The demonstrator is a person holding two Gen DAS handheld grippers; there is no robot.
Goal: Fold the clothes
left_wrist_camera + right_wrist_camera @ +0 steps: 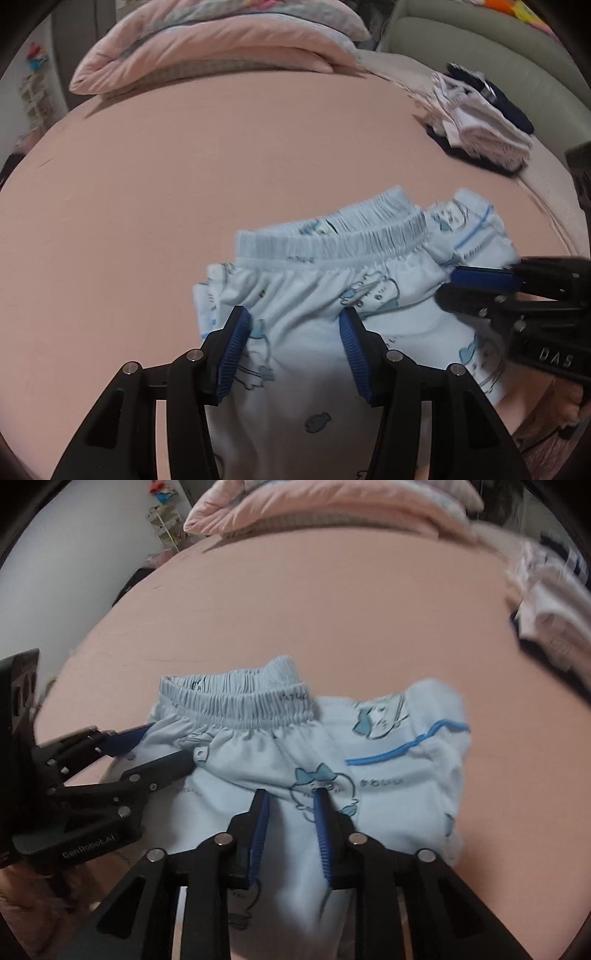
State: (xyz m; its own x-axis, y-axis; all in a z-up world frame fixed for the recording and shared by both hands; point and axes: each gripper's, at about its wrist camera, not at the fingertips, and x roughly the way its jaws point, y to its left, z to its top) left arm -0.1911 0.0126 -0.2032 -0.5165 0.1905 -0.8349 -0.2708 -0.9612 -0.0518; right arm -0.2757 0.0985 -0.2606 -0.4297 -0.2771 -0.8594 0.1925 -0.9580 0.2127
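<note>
Light blue printed pants (317, 295) with an elastic waistband lie partly folded on the pink bed sheet (147, 206). They also show in the right wrist view (258, 746). My left gripper (295, 317) is open, its blue pads over the cloth just below the waistband. It shows from the side in the right wrist view (170, 744), open at the pants' left edge. My right gripper (291, 797) is open, narrower, over the printed cloth. In the left wrist view it (447, 284) comes in from the right at the pants' right side.
A folded pink quilt (207, 48) lies at the far end of the bed. A stack of folded white and dark clothes (484, 122) sits at the far right, blurred in the right wrist view (550, 602). A grey-green headboard (480, 40) lies beyond.
</note>
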